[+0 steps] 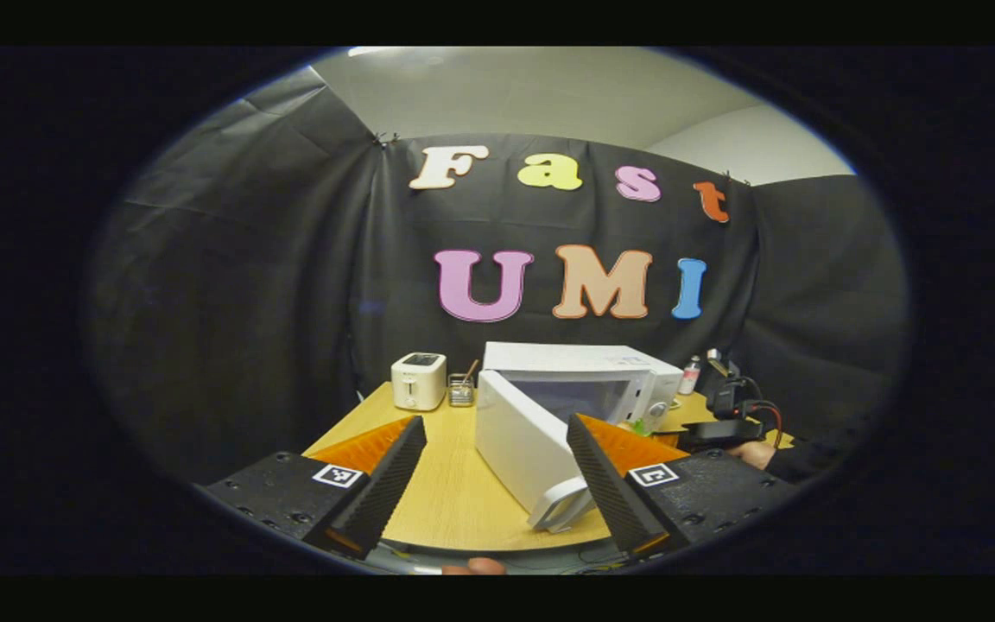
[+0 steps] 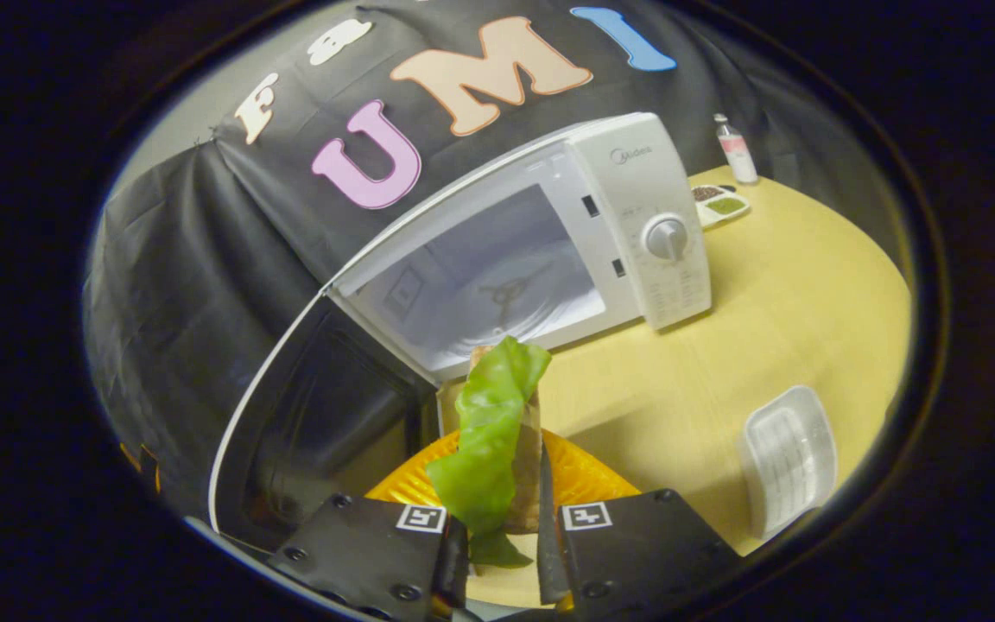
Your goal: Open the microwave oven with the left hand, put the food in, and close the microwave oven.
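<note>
Tabletop (image 1: 454, 484) carries the microwave oven (image 2: 636, 216) toward its back edge. Oven door (image 1: 523, 449) swung wide open, cavity (image 2: 497, 276) exposed. Toaster (image 1: 418, 381) sits left of the oven; a clear plastic tray (image 2: 789, 458) lies on the tabletop in front of the oven's control side. Left hand-held gripper (image 1: 497, 484): fingers spread apart, holding nothing, in front of the open door. Right hand-held gripper (image 2: 502, 553): fingers clamped on the food (image 2: 489, 432), a green leaf over bread, held just in front of the oven cavity, above an orange plate (image 2: 584, 475).
</note>
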A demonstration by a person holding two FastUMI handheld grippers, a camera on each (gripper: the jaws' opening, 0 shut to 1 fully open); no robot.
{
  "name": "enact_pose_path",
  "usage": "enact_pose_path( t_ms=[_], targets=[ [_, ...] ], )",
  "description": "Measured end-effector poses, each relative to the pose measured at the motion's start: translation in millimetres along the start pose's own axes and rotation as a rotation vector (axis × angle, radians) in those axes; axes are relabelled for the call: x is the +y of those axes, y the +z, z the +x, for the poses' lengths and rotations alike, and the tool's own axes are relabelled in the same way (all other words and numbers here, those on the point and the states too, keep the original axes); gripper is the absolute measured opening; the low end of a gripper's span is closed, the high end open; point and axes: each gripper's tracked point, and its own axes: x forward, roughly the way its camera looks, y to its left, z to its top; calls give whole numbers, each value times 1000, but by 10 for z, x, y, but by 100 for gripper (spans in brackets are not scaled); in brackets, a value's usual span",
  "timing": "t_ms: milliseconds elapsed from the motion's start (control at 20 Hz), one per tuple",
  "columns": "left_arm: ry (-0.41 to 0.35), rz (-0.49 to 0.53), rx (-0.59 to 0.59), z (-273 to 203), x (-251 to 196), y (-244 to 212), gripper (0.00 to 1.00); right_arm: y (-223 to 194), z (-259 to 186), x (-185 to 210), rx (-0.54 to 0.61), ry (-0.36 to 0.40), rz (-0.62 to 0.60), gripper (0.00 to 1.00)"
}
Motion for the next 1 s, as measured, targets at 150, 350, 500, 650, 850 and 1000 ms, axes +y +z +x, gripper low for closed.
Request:
enact_pose_path(
  t_ms=[150, 350, 500, 650, 850, 1000],
  targets=[
    [-7, -2, 15, 10, -15, -51, 94, 197, 298, 150, -39, 17, 82, 28],
    [-16, -17, 39, 46, -64, -28, 94, 388, 703, 264, -101, 7, 158, 28],
    [-28, -5, 29, 104, -91, 94, 96, 452, 998, 286, -137, 2, 228, 28],
    [-16, 15, 47, 159, -70, 55, 96, 553, 1247, 309, -198, 11, 266, 28],
    [-45, -34, 111, 173, -140, -121, 95, 748, 1572, 187, -289, -6, 335, 28],
    [-58, -101, 175, 228, -150, -282, 94, 907, 1829, 174, -342, 5, 394, 27]
  ],
)
